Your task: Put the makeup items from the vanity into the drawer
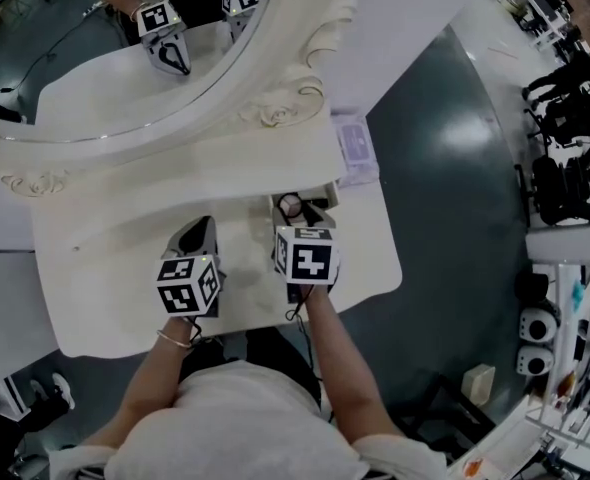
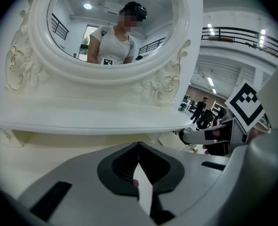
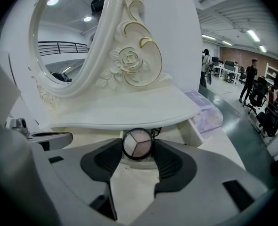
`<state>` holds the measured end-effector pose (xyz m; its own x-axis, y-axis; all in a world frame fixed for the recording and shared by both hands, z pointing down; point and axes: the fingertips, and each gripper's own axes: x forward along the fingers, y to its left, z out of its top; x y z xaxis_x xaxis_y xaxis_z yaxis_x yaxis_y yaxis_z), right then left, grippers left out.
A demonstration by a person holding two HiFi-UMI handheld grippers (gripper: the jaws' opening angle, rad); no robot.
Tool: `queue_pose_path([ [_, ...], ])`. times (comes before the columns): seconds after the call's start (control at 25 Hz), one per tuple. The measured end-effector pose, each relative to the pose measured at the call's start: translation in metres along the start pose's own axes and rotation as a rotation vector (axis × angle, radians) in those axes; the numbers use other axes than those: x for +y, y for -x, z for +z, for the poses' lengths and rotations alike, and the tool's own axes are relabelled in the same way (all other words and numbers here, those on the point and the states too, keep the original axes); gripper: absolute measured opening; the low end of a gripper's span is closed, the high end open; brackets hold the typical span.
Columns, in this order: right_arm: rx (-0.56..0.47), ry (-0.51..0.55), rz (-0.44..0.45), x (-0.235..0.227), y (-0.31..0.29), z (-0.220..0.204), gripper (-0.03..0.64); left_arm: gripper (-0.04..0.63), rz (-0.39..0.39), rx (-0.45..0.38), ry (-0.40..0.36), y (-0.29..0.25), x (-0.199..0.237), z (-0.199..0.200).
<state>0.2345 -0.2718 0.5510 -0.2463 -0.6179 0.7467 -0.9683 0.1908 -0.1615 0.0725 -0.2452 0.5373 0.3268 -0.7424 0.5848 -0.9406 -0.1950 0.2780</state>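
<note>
one round compact (image 3: pixel 137 143), perhaps eyeshadow, sits pinched between the right gripper's (image 3: pixel 137 146) jaws.

Left grey two-jaw claw (image 2: pixel 139 147): jaws were together, empty | right grey two-jaw claw (image 3: pixel 137 147): jaws gripped a round black-rimmed compact of pale powders (image 3: pixel 137 142) | bare forearms (image 1: pixel 342 353): reached forward, side by side

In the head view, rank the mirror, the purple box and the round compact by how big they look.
Largest to smallest:
1. mirror
2. purple box
3. compact
None of them look alike in size, so the order is clear.
</note>
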Motion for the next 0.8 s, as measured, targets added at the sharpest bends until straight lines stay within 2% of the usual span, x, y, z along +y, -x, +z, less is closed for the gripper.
queue_pose_path([
  [0.8,-0.002,-0.016,0.003,0.002,-0.004,0.0,0.215,0.003,0.023,-0.004,0.023,0.006,0.016,-0.002],
])
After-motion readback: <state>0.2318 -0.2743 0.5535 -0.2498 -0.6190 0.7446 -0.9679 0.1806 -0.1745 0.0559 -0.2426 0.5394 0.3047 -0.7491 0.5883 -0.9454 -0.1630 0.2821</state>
